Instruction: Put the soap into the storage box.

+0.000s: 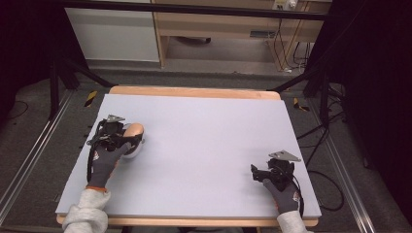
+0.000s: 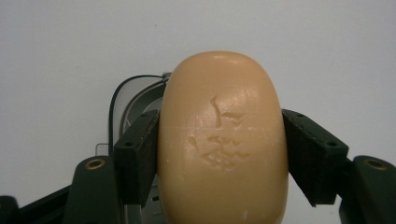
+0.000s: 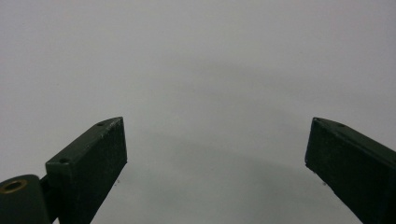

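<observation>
My left gripper (image 2: 219, 154) is pinching a smooth tan oval soap bar (image 2: 223, 140) over the worktop's (image 1: 204, 131) left side; my right gripper's (image 3: 215, 158) fingers are hanging spread apart.

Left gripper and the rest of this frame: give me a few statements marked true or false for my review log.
1. The left gripper is shut on a tan soap bar. True.
2. The right gripper holds a second bar. False: its jaws stand wide apart with nothing between them.
3. The soap bar's facing side is smooth and unmarked. False: it carries shallow dents and scratches.
4. A pale dish-like object sits behind and below the bar. True.
5. The right gripper is at the far left corner of the table. False: in the high view it is near the near right corner.
</observation>
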`<state>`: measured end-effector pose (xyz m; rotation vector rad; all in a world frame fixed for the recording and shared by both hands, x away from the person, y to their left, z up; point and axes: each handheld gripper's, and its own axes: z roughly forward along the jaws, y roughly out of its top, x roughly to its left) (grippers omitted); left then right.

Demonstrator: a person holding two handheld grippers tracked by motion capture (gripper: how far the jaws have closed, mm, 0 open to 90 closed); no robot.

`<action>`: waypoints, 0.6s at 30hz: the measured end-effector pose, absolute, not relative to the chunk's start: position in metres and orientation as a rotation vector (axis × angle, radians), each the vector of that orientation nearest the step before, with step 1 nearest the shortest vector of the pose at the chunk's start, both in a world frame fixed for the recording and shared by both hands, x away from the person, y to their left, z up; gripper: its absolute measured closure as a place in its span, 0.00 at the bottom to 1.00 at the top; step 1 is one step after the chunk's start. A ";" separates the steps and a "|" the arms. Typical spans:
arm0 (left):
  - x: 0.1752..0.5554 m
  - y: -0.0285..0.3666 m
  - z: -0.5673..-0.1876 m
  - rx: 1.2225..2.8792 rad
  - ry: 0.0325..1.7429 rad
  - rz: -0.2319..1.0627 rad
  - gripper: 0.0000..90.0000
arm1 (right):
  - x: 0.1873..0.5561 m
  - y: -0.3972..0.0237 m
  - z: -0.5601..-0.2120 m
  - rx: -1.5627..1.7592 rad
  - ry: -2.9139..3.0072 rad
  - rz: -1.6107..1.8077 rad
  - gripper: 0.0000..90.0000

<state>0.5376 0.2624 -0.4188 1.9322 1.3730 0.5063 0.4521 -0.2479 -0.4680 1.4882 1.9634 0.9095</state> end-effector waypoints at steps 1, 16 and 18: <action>0.538 0.262 -0.419 1.933 1.376 0.508 0.35 | 0.452 -0.248 -0.468 1.488 1.963 0.910 0.06; 0.540 0.266 -0.426 1.949 1.410 0.513 0.35 | 0.452 -0.248 -0.468 1.486 1.962 0.908 0.06; 0.540 0.267 -0.427 1.951 1.416 0.516 0.35 | 0.452 -0.247 -0.468 1.486 1.961 0.909 0.06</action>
